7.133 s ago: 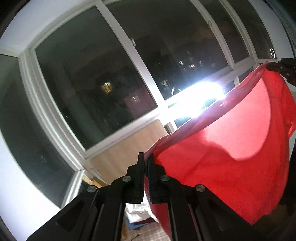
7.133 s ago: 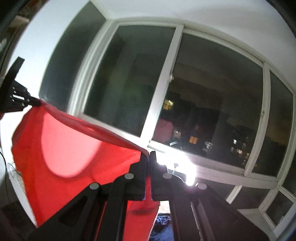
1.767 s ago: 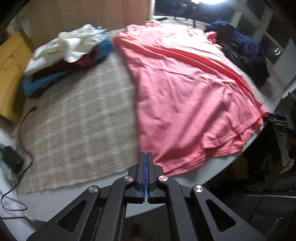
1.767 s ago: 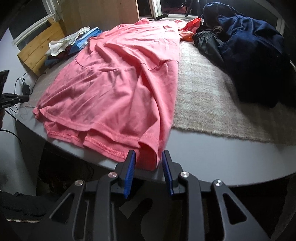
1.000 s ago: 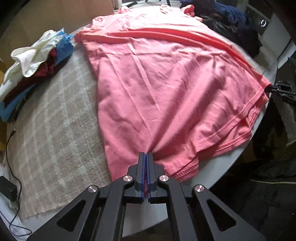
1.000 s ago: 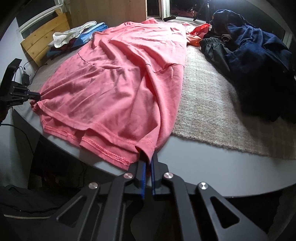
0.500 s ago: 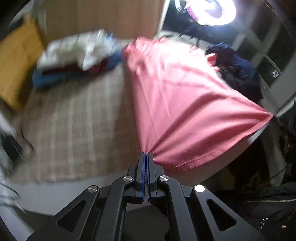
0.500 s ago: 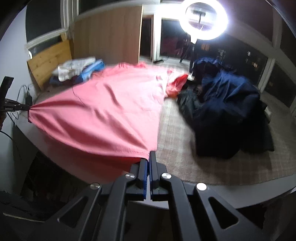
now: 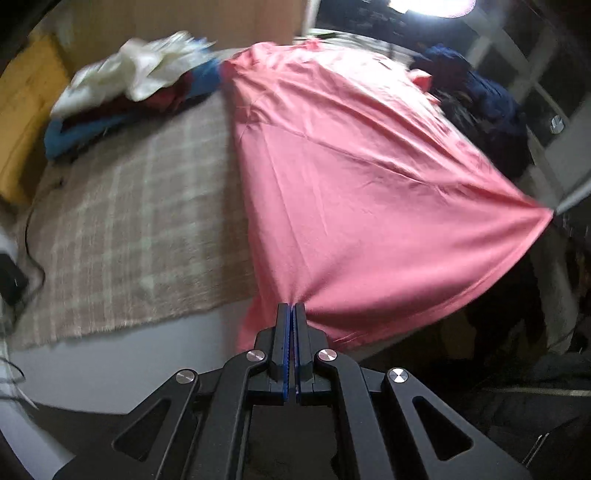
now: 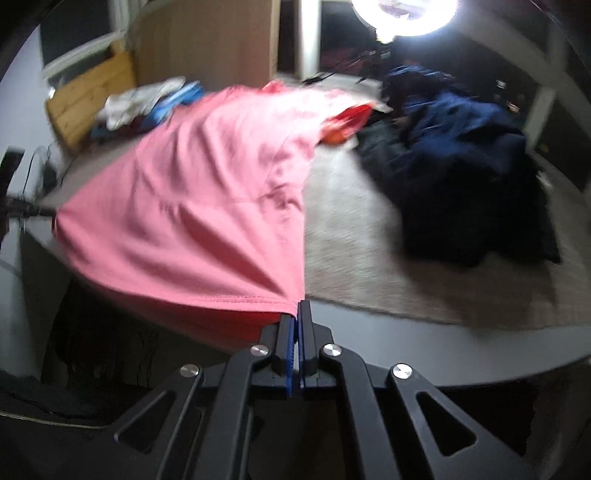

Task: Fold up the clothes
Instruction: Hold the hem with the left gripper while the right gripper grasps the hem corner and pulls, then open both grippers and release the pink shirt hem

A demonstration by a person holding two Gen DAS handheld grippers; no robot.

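Note:
A pink T-shirt (image 9: 351, 166) (image 10: 207, 206) lies stretched across the table, its hem lifted off the near edge. My left gripper (image 9: 294, 308) is shut on the hem's left corner. My right gripper (image 10: 297, 308) is shut on the hem's right corner. The hem is pulled taut between the two corners. In the left wrist view the right gripper's tip (image 9: 565, 206) shows at the shirt's far corner; in the right wrist view the left gripper's tip (image 10: 22, 210) shows at the other corner. The shirt's upper part rests on the checked beige mat (image 9: 122, 229).
A pile of white, dark red and blue clothes (image 9: 122, 88) sits at the back left by a wooden board (image 10: 88, 107). Dark navy garments (image 10: 461, 162) are heaped at the right on the mat. An orange-red garment (image 10: 343, 125) lies beside the shirt. A ring light (image 10: 406, 14) glares behind.
Both grippers closed on the hem corners and lifted them off the table edge, pulling the shirt taut. Over the last half second both views have tilted slightly and the shirt stays stretched.

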